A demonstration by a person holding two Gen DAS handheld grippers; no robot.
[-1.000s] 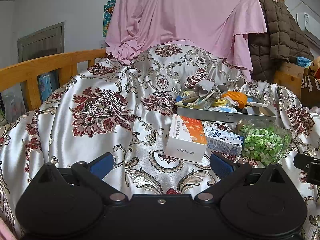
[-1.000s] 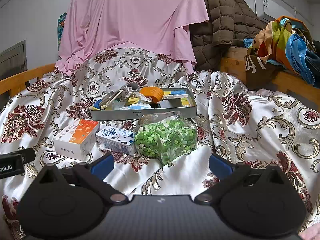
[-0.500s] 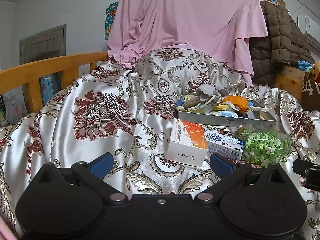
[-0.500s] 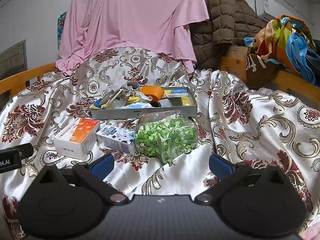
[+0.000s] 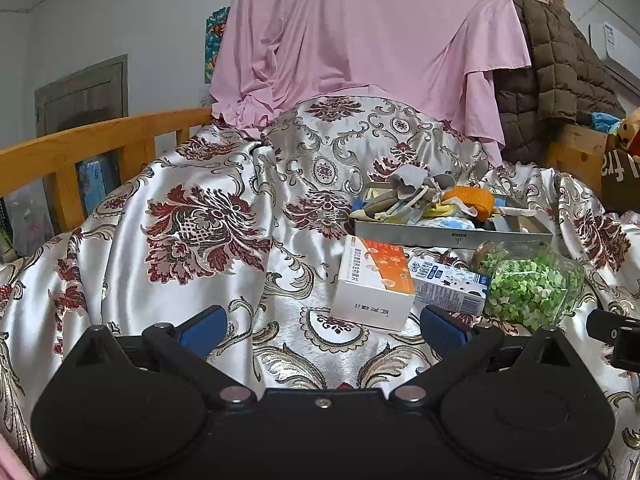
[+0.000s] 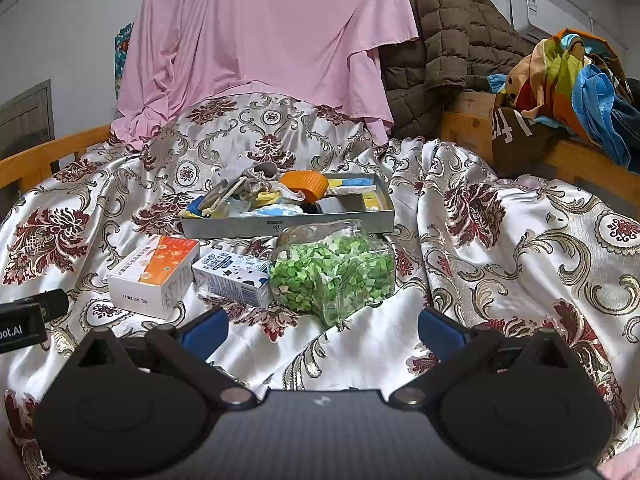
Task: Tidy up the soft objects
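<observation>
Both grippers (image 5: 322, 326) (image 6: 322, 326) spread wide, empty; tray (image 6: 288, 226) w/ soft stuff, prob. cloths, well ahead.

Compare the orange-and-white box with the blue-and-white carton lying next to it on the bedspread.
The orange-and-white box is bulkier and taller; the blue-and-white carton is slimmer and lower. The box has an orange top with white sides; the carton is white with blue print and dark spots. The box sits farthest left; the carton lies between it and the jar of green pieces. Both are rectangular, lie flat, and sit in front of the grey tray.

left gripper (image 5: 323, 326): black body | blue fingers (image 5: 203, 328) | silver screws
</observation>
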